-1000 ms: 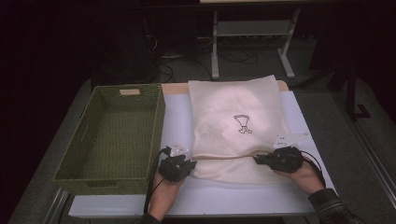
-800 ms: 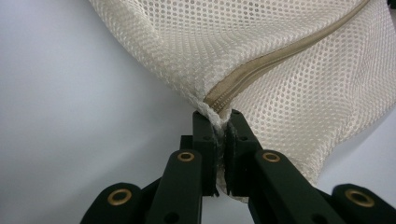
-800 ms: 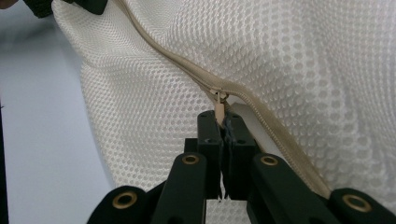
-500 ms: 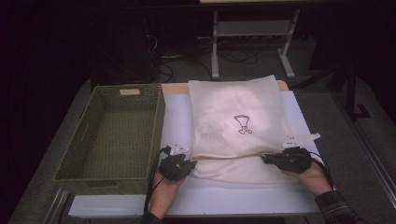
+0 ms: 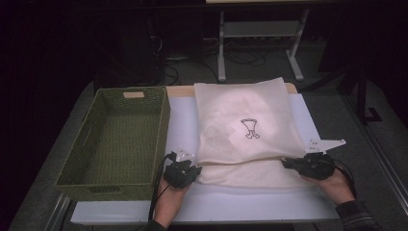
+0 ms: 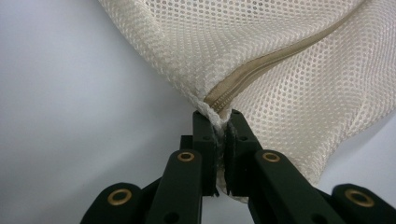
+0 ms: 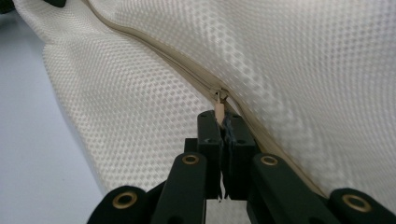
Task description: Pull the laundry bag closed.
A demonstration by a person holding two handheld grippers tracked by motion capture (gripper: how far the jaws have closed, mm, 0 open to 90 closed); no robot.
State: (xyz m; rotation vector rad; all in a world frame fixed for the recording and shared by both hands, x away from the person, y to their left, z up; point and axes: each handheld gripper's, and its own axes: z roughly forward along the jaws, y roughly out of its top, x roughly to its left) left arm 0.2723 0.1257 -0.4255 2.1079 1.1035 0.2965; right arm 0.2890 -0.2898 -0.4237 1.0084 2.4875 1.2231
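A cream mesh bag [image 5: 245, 125] with a small black drawing lies flat on the white table top, its beige zipper [image 6: 261, 67] along the near edge. At the bag's near left corner my left gripper [image 5: 192, 168] is shut on the mesh [image 6: 154, 51] right at the zipper's end. My right gripper [image 5: 287, 163] sits at the near right edge, shut on the beige zipper pull [image 7: 219, 109]. In the right gripper view the zipper [image 7: 154, 46] runs off to the upper left.
A green woven basket [image 5: 84, 161] stands on the left of the table, close beside my left hand. Past the far table edge a white metal frame [image 5: 260, 33] and cables stand on the dark floor. The white table top [image 5: 183, 120] borders the bag on both sides.
My right gripper has slid to the right along the bag's near edge with the zipper pull. The left gripper has stayed at its corner.
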